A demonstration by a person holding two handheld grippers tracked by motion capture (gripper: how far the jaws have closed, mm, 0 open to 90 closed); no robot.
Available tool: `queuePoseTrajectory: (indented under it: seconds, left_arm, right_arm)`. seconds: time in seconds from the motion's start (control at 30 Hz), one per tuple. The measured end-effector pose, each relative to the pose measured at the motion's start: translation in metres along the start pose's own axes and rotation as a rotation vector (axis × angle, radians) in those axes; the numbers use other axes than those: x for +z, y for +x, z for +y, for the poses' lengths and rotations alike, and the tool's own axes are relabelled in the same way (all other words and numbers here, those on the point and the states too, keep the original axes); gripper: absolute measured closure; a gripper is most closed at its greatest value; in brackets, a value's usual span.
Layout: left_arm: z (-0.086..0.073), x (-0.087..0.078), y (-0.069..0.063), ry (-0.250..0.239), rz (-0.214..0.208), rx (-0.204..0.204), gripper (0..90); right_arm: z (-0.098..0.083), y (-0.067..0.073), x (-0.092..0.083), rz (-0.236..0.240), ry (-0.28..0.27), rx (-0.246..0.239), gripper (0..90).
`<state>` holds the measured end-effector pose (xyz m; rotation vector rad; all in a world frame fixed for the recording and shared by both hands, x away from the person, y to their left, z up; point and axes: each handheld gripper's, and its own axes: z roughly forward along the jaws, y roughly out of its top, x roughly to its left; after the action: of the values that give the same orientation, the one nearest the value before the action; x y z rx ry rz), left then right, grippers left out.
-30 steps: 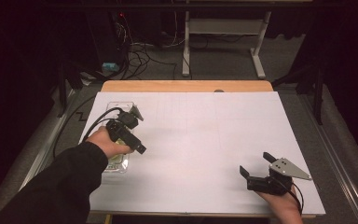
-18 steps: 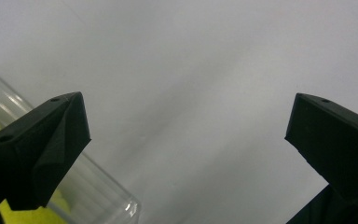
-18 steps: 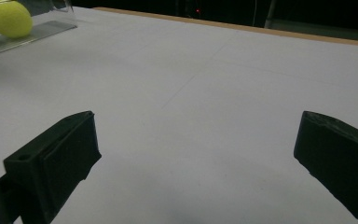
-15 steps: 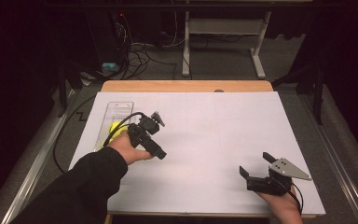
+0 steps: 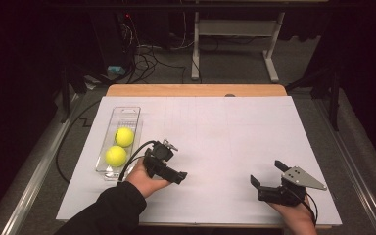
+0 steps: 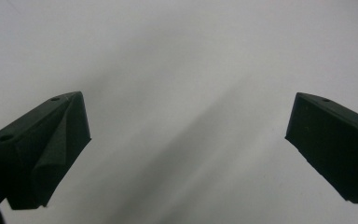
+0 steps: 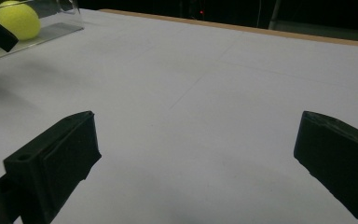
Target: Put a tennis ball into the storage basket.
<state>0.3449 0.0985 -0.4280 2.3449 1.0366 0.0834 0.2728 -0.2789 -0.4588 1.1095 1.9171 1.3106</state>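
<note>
A clear plastic tray lies at the table's left side with two yellow balls in it, one behind the other. My left gripper hovers just right of the tray's near end, open, with nothing but white paper between its jaws. My right gripper rests near the front right edge, also open and empty. In the right gripper view, a yellow ball and the tray appear at the top left.
White paper covers the tabletop, and a wooden strip shows at the far edge. Cables and metal stand legs lie on the floor beyond. A black cable trails off the left side.
My left gripper has moved from above the tray to the right and nearer the person, uncovering both balls. The right gripper has stayed put.
</note>
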Motion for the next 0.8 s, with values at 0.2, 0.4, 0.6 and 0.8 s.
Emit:
queuePoseTrajectory:
  seconds: [0.2,0.4,0.6,0.8]
  left_arm:
    - [-0.022,0.007,-0.002,-0.165,-0.008,0.005,0.5]
    - [-0.042,0.005,0.004,-0.337,-0.026,0.009,0.5]
    - [-0.055,-0.003,0.007,-0.475,-0.042,0.025,0.4]
    - [-0.07,-0.006,0.005,-0.551,-0.08,0.051,0.2]
  right_arm:
    - [-0.001,0.003,0.002,0.011,0.001,0.001,0.0]
    - [0.0,0.008,0.002,0.021,-0.014,-0.004,0.0]
    - [0.001,0.013,0.002,0.027,-0.029,0.006,0.0]
    - [0.001,0.016,-0.005,0.028,-0.043,0.027,0.0]
